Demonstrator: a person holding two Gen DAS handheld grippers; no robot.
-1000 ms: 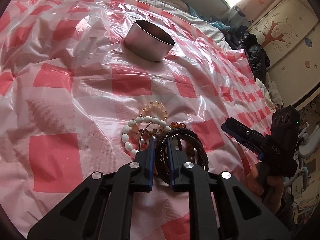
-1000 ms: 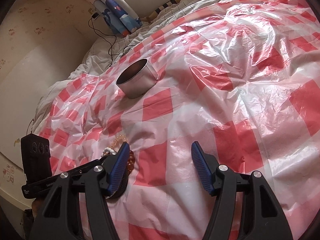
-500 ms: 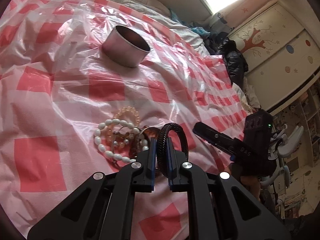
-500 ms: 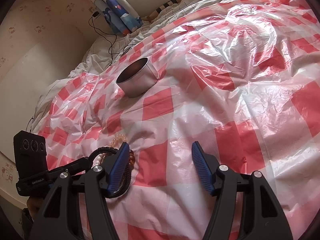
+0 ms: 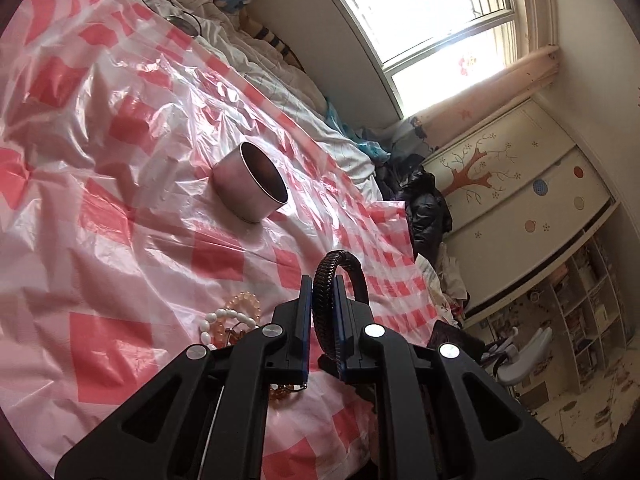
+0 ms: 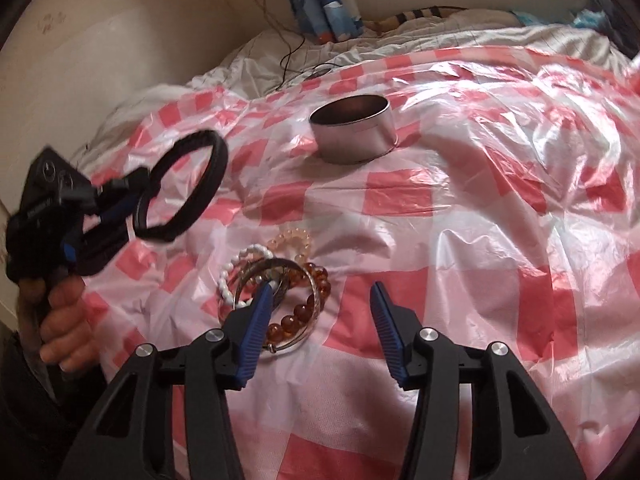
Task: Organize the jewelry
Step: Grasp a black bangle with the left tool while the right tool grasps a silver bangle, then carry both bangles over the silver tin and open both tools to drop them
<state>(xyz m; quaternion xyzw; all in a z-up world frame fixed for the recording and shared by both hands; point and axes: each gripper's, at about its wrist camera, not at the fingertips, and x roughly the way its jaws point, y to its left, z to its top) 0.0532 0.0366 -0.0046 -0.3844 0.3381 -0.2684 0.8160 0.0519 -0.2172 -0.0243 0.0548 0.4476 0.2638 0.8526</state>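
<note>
Clamped tight, my left gripper [image 5: 322, 312] pinches the black braided bracelet [image 6: 182, 186] clear above the red-and-white checked plastic sheet [image 6: 480, 208]. On my right gripper [image 6: 320, 320] the jaws stand partly apart, having just been closing, with nothing between the pads; they hover just beside the pile of beaded bracelets [image 6: 276, 280]. Farther back I see the round metal tin [image 6: 354, 130] on the sheet, which covers a bed, with a window [image 5: 432, 20] and painted wardrobe [image 5: 520, 184] behind.

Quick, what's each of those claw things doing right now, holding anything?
Left gripper: shut on the black braided bracelet, lifted off the sheet.
Right gripper: open, holding nothing; its jaws have just been closing over the bracelet pile.
</note>
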